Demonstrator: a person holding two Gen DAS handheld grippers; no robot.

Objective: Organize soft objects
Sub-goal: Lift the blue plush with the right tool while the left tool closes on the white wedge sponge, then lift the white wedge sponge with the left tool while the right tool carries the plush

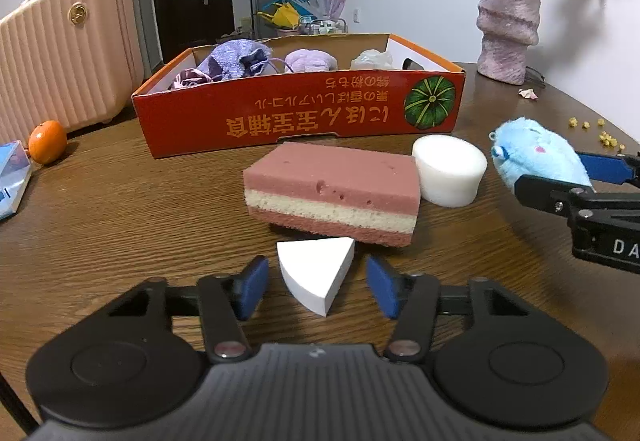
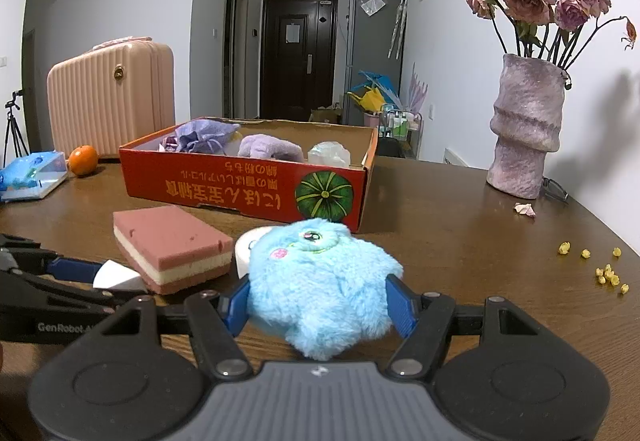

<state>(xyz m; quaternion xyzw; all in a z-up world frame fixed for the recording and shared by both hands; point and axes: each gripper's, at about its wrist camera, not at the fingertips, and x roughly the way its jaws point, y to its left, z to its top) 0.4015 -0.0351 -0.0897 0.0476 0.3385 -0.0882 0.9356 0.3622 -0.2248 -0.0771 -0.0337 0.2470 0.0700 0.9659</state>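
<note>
Left tool [image 1: 316, 287] spread, right tool [image 2: 320, 301] clamped — level

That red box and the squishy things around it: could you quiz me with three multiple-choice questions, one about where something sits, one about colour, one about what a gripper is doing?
1. Where is the white wedge?
A. in the red box
B. between the left gripper's open fingers
C. on the sponge

2. What colour is the plush that the right gripper holds?
A. blue
B. purple
C. orange

3. The left gripper is:
A. shut on the sponge
B. open
C. shut on the wedge

Answers:
1 B, the white wedge lies on the table, with the left gripper around it.
2 A, the plush in the right gripper is blue.
3 B, gaps show beside the wedge; the sponge lies beyond.
</note>
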